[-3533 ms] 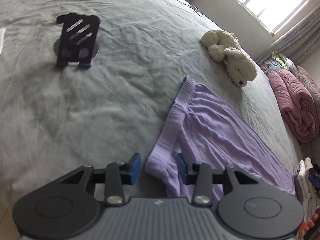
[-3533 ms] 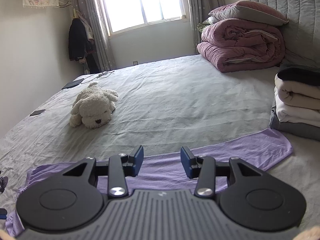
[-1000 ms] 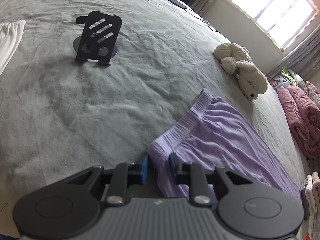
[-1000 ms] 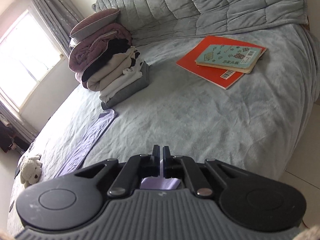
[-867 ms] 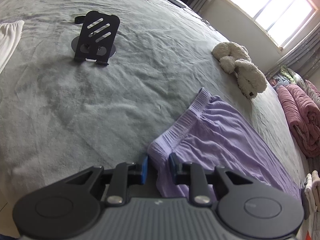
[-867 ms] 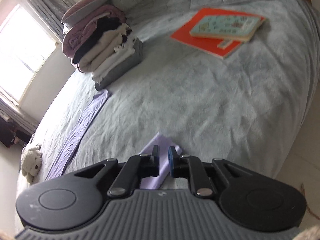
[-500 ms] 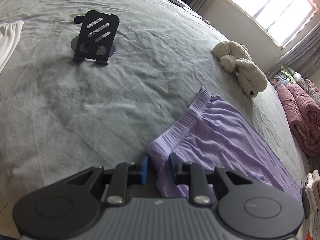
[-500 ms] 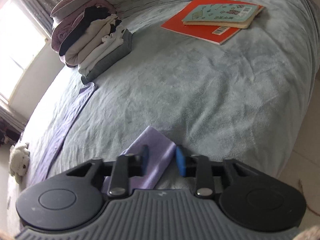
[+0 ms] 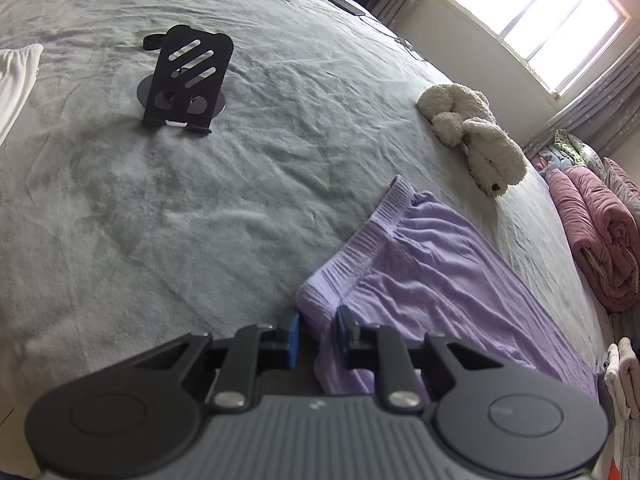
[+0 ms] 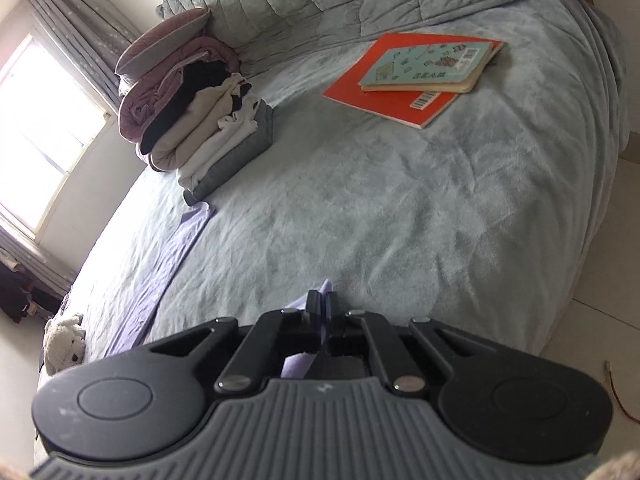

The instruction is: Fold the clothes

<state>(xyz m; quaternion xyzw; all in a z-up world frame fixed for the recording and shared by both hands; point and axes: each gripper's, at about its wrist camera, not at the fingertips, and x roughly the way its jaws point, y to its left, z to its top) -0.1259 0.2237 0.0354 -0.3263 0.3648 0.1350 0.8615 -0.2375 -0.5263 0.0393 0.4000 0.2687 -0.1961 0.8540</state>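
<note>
Purple trousers point(image 9: 440, 280) lie spread on the grey bed point(image 9: 200, 220). In the left wrist view, the ribbed waistband corner sits bunched between the blue pads of my left gripper point(image 9: 319, 332), whose jaws are closing on it. In the right wrist view, my right gripper point(image 10: 321, 308) is shut on a trouser leg hem point(image 10: 326, 287), and a tip of purple cloth pokes out past the fingertips. The other trouser leg point(image 10: 176, 240) runs away along the bed toward the left.
A black phone stand point(image 9: 188, 80) and a white garment point(image 9: 16, 80) lie to the left. A plush dog point(image 9: 476, 136) and a pink quilt point(image 9: 600, 240) lie beyond the trousers. Folded clothes point(image 10: 212, 140) and books point(image 10: 420, 76) rest near the headboard. The bed edge drops to the floor point(image 10: 600, 300).
Half a second ago the right gripper's jaws stood open around the purple hem; now they are shut on it. The left gripper has kept its place on the waistband.
</note>
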